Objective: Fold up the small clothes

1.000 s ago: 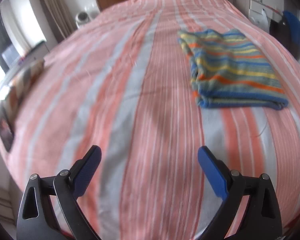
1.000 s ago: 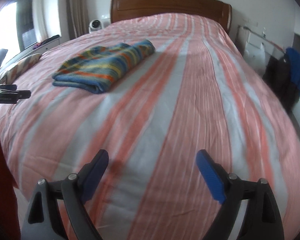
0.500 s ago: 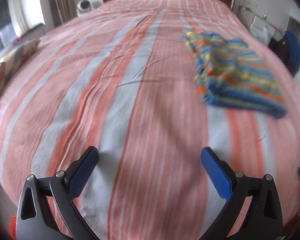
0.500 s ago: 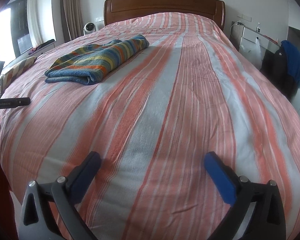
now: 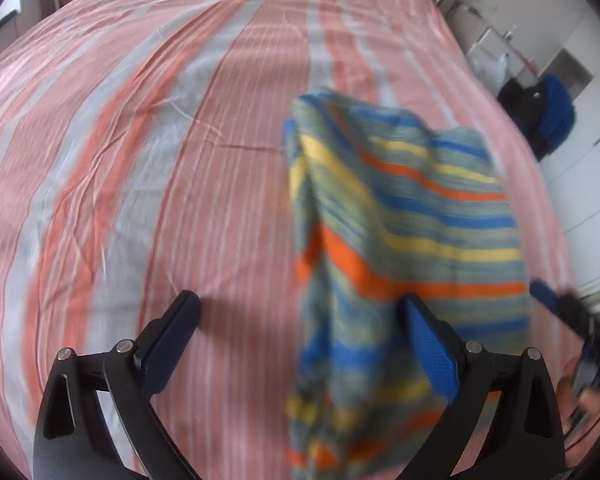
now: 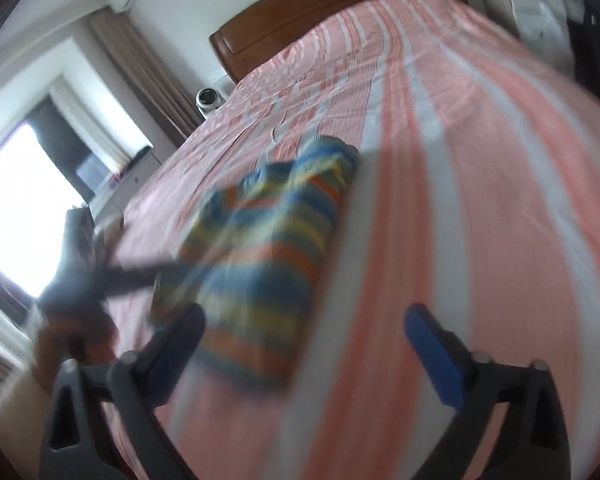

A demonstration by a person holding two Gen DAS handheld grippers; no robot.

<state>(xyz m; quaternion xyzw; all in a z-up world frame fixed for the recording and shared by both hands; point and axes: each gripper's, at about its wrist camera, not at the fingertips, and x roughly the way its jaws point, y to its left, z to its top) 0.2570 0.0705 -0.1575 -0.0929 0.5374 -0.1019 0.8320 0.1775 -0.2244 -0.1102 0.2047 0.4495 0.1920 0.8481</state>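
Folded knit garment (image 5: 412,216), multicolour stripes, rectangular, is lying on bed w/ striped cotton sheet (image 5: 180,160). Left gripper (image 5: 300,336) & right gripper (image 6: 304,344) fingers are gaping wide, right's just narrowing slightly, nothing gripped.

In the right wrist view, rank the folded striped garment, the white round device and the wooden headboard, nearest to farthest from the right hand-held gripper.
1. Folded striped garment, just ahead of the right hand-held gripper, left of centre.
2. White round device, beside the bed, upper left.
3. Wooden headboard, at the far end.
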